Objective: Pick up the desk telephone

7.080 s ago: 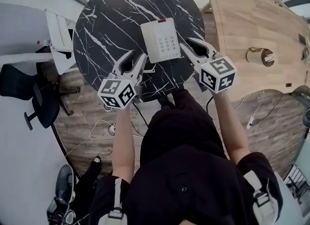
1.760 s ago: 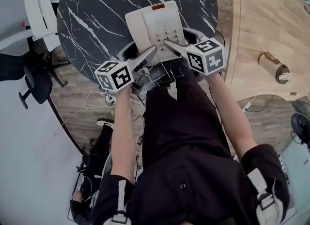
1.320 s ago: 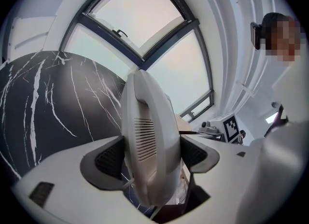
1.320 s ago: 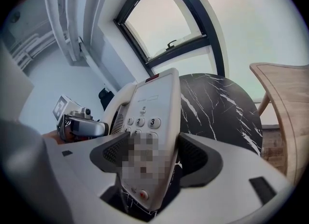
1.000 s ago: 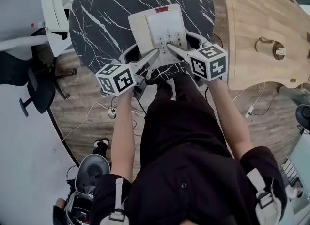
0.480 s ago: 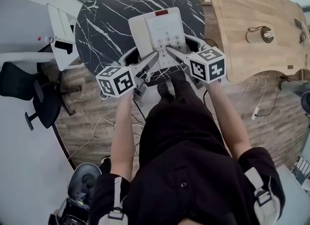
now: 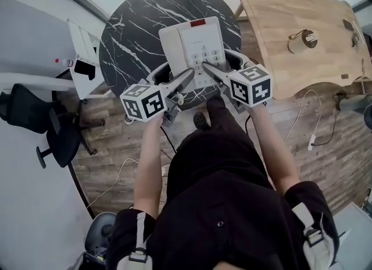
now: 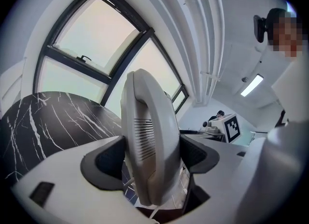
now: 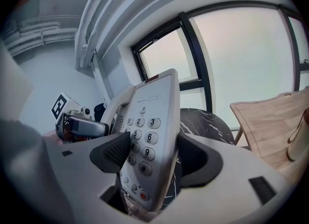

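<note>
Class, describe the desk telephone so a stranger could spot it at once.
Find the round black marble table, left of the pale wooden table. At its near edge, the white desk telephone is held by the left gripper and right gripper. Only it has a number keypad and a red strip.

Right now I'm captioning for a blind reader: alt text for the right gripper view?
The right gripper's dark jaws clamp the keypad edge of a pale grey plastic desk telephone. Behind it are a round black marble-patterned table and a light wooden tabletop.
</note>
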